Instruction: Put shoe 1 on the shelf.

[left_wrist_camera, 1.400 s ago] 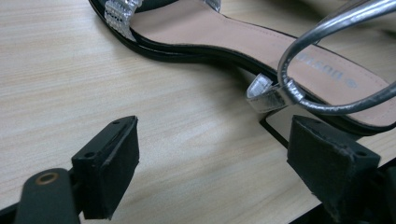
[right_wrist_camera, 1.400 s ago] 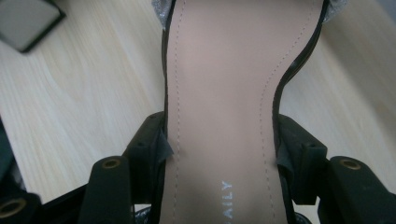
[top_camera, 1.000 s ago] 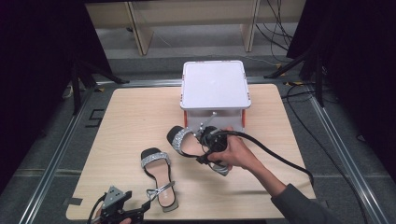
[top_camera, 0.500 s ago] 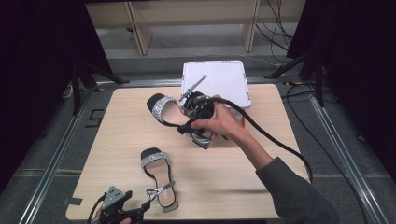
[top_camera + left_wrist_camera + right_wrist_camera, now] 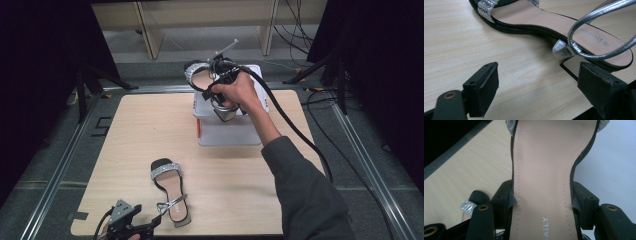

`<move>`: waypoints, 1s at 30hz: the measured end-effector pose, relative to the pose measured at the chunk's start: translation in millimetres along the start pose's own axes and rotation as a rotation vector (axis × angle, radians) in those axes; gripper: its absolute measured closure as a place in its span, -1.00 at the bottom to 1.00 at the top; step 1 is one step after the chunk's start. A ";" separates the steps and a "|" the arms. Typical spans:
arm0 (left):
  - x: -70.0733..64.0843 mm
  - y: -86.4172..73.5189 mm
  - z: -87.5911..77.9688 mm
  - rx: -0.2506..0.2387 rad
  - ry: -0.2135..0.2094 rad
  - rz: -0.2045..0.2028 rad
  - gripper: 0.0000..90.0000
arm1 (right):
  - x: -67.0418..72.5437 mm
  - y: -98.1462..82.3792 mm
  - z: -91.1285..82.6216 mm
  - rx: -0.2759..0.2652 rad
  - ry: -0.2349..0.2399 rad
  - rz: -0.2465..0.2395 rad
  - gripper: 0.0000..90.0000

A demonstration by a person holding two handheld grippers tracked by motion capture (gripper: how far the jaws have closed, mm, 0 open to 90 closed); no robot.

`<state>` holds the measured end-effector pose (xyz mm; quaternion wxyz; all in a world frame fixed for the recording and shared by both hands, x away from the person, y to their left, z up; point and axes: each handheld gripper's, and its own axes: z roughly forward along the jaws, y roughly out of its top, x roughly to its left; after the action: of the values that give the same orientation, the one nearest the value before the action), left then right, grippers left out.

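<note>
Even overhead light brightens the table (image 5: 125,150), surroundings fall dark, and both close-ups are softly blurred.

A table (image 5: 130,130) carries a box (image 5: 227,131) at its far middle. One sandal (image 5: 170,190) lies flat on the table near the front edge, left of the box. The left gripper (image 5: 145,229) sits at the front edge, just beside that sandal's heel. A second sandal (image 5: 200,75) hangs above the box's far side, clamped in the right gripper (image 5: 222,75).
</note>
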<state>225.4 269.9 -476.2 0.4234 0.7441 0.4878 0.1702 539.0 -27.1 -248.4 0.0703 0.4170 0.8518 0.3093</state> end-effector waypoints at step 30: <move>-7.7 -2.4 -2.4 0.022 0.009 -0.064 -0.62 | -61.6 20.9 43.7 -0.016 -0.056 0.419 -0.32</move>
<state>218.8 264.7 -475.5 0.4184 0.7320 0.5150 0.1545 609.0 -43.4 -279.6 0.0314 0.5928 0.7417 0.3121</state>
